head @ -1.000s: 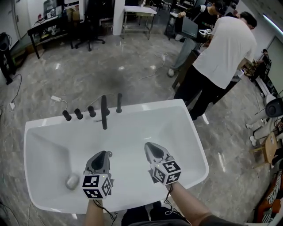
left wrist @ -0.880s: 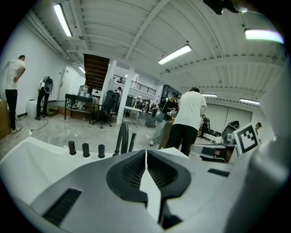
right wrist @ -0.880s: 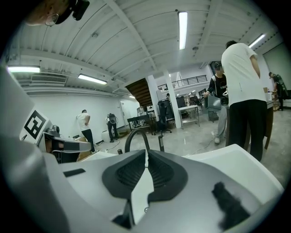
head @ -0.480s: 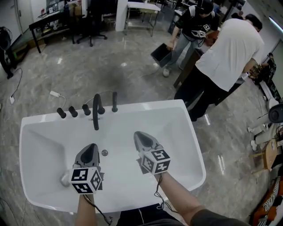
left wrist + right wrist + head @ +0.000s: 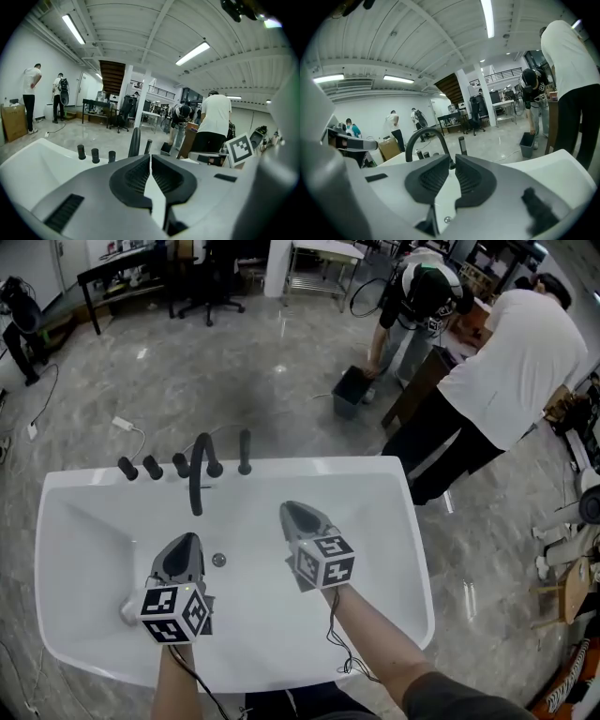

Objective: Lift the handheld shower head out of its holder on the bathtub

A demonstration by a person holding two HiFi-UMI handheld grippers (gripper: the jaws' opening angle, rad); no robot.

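Note:
The black handheld shower head [image 5: 245,452] stands upright in its holder on the far rim of the white bathtub [image 5: 413,549], just right of the arched black spout [image 5: 197,474]. It also shows as a short post in the left gripper view [image 5: 147,146] and the right gripper view [image 5: 462,145]. My right gripper [image 5: 287,509] hovers over the basin, a short way in front of the shower head and slightly right of it, shut and empty [image 5: 453,159]. My left gripper [image 5: 189,538] hangs lower left, in front of the spout, shut with nothing in it [image 5: 150,156].
Three black knobs [image 5: 152,466] line the rim left of the spout. A round drain [image 5: 218,560] lies in the tub floor between the grippers. Beyond the tub, a person in a white shirt [image 5: 511,362] and another bending over a grey bin [image 5: 354,390] stand at the right.
Both grippers have moved forward over the basin toward the fixtures, the right one more. A person in the background has set a grey bin on the floor.

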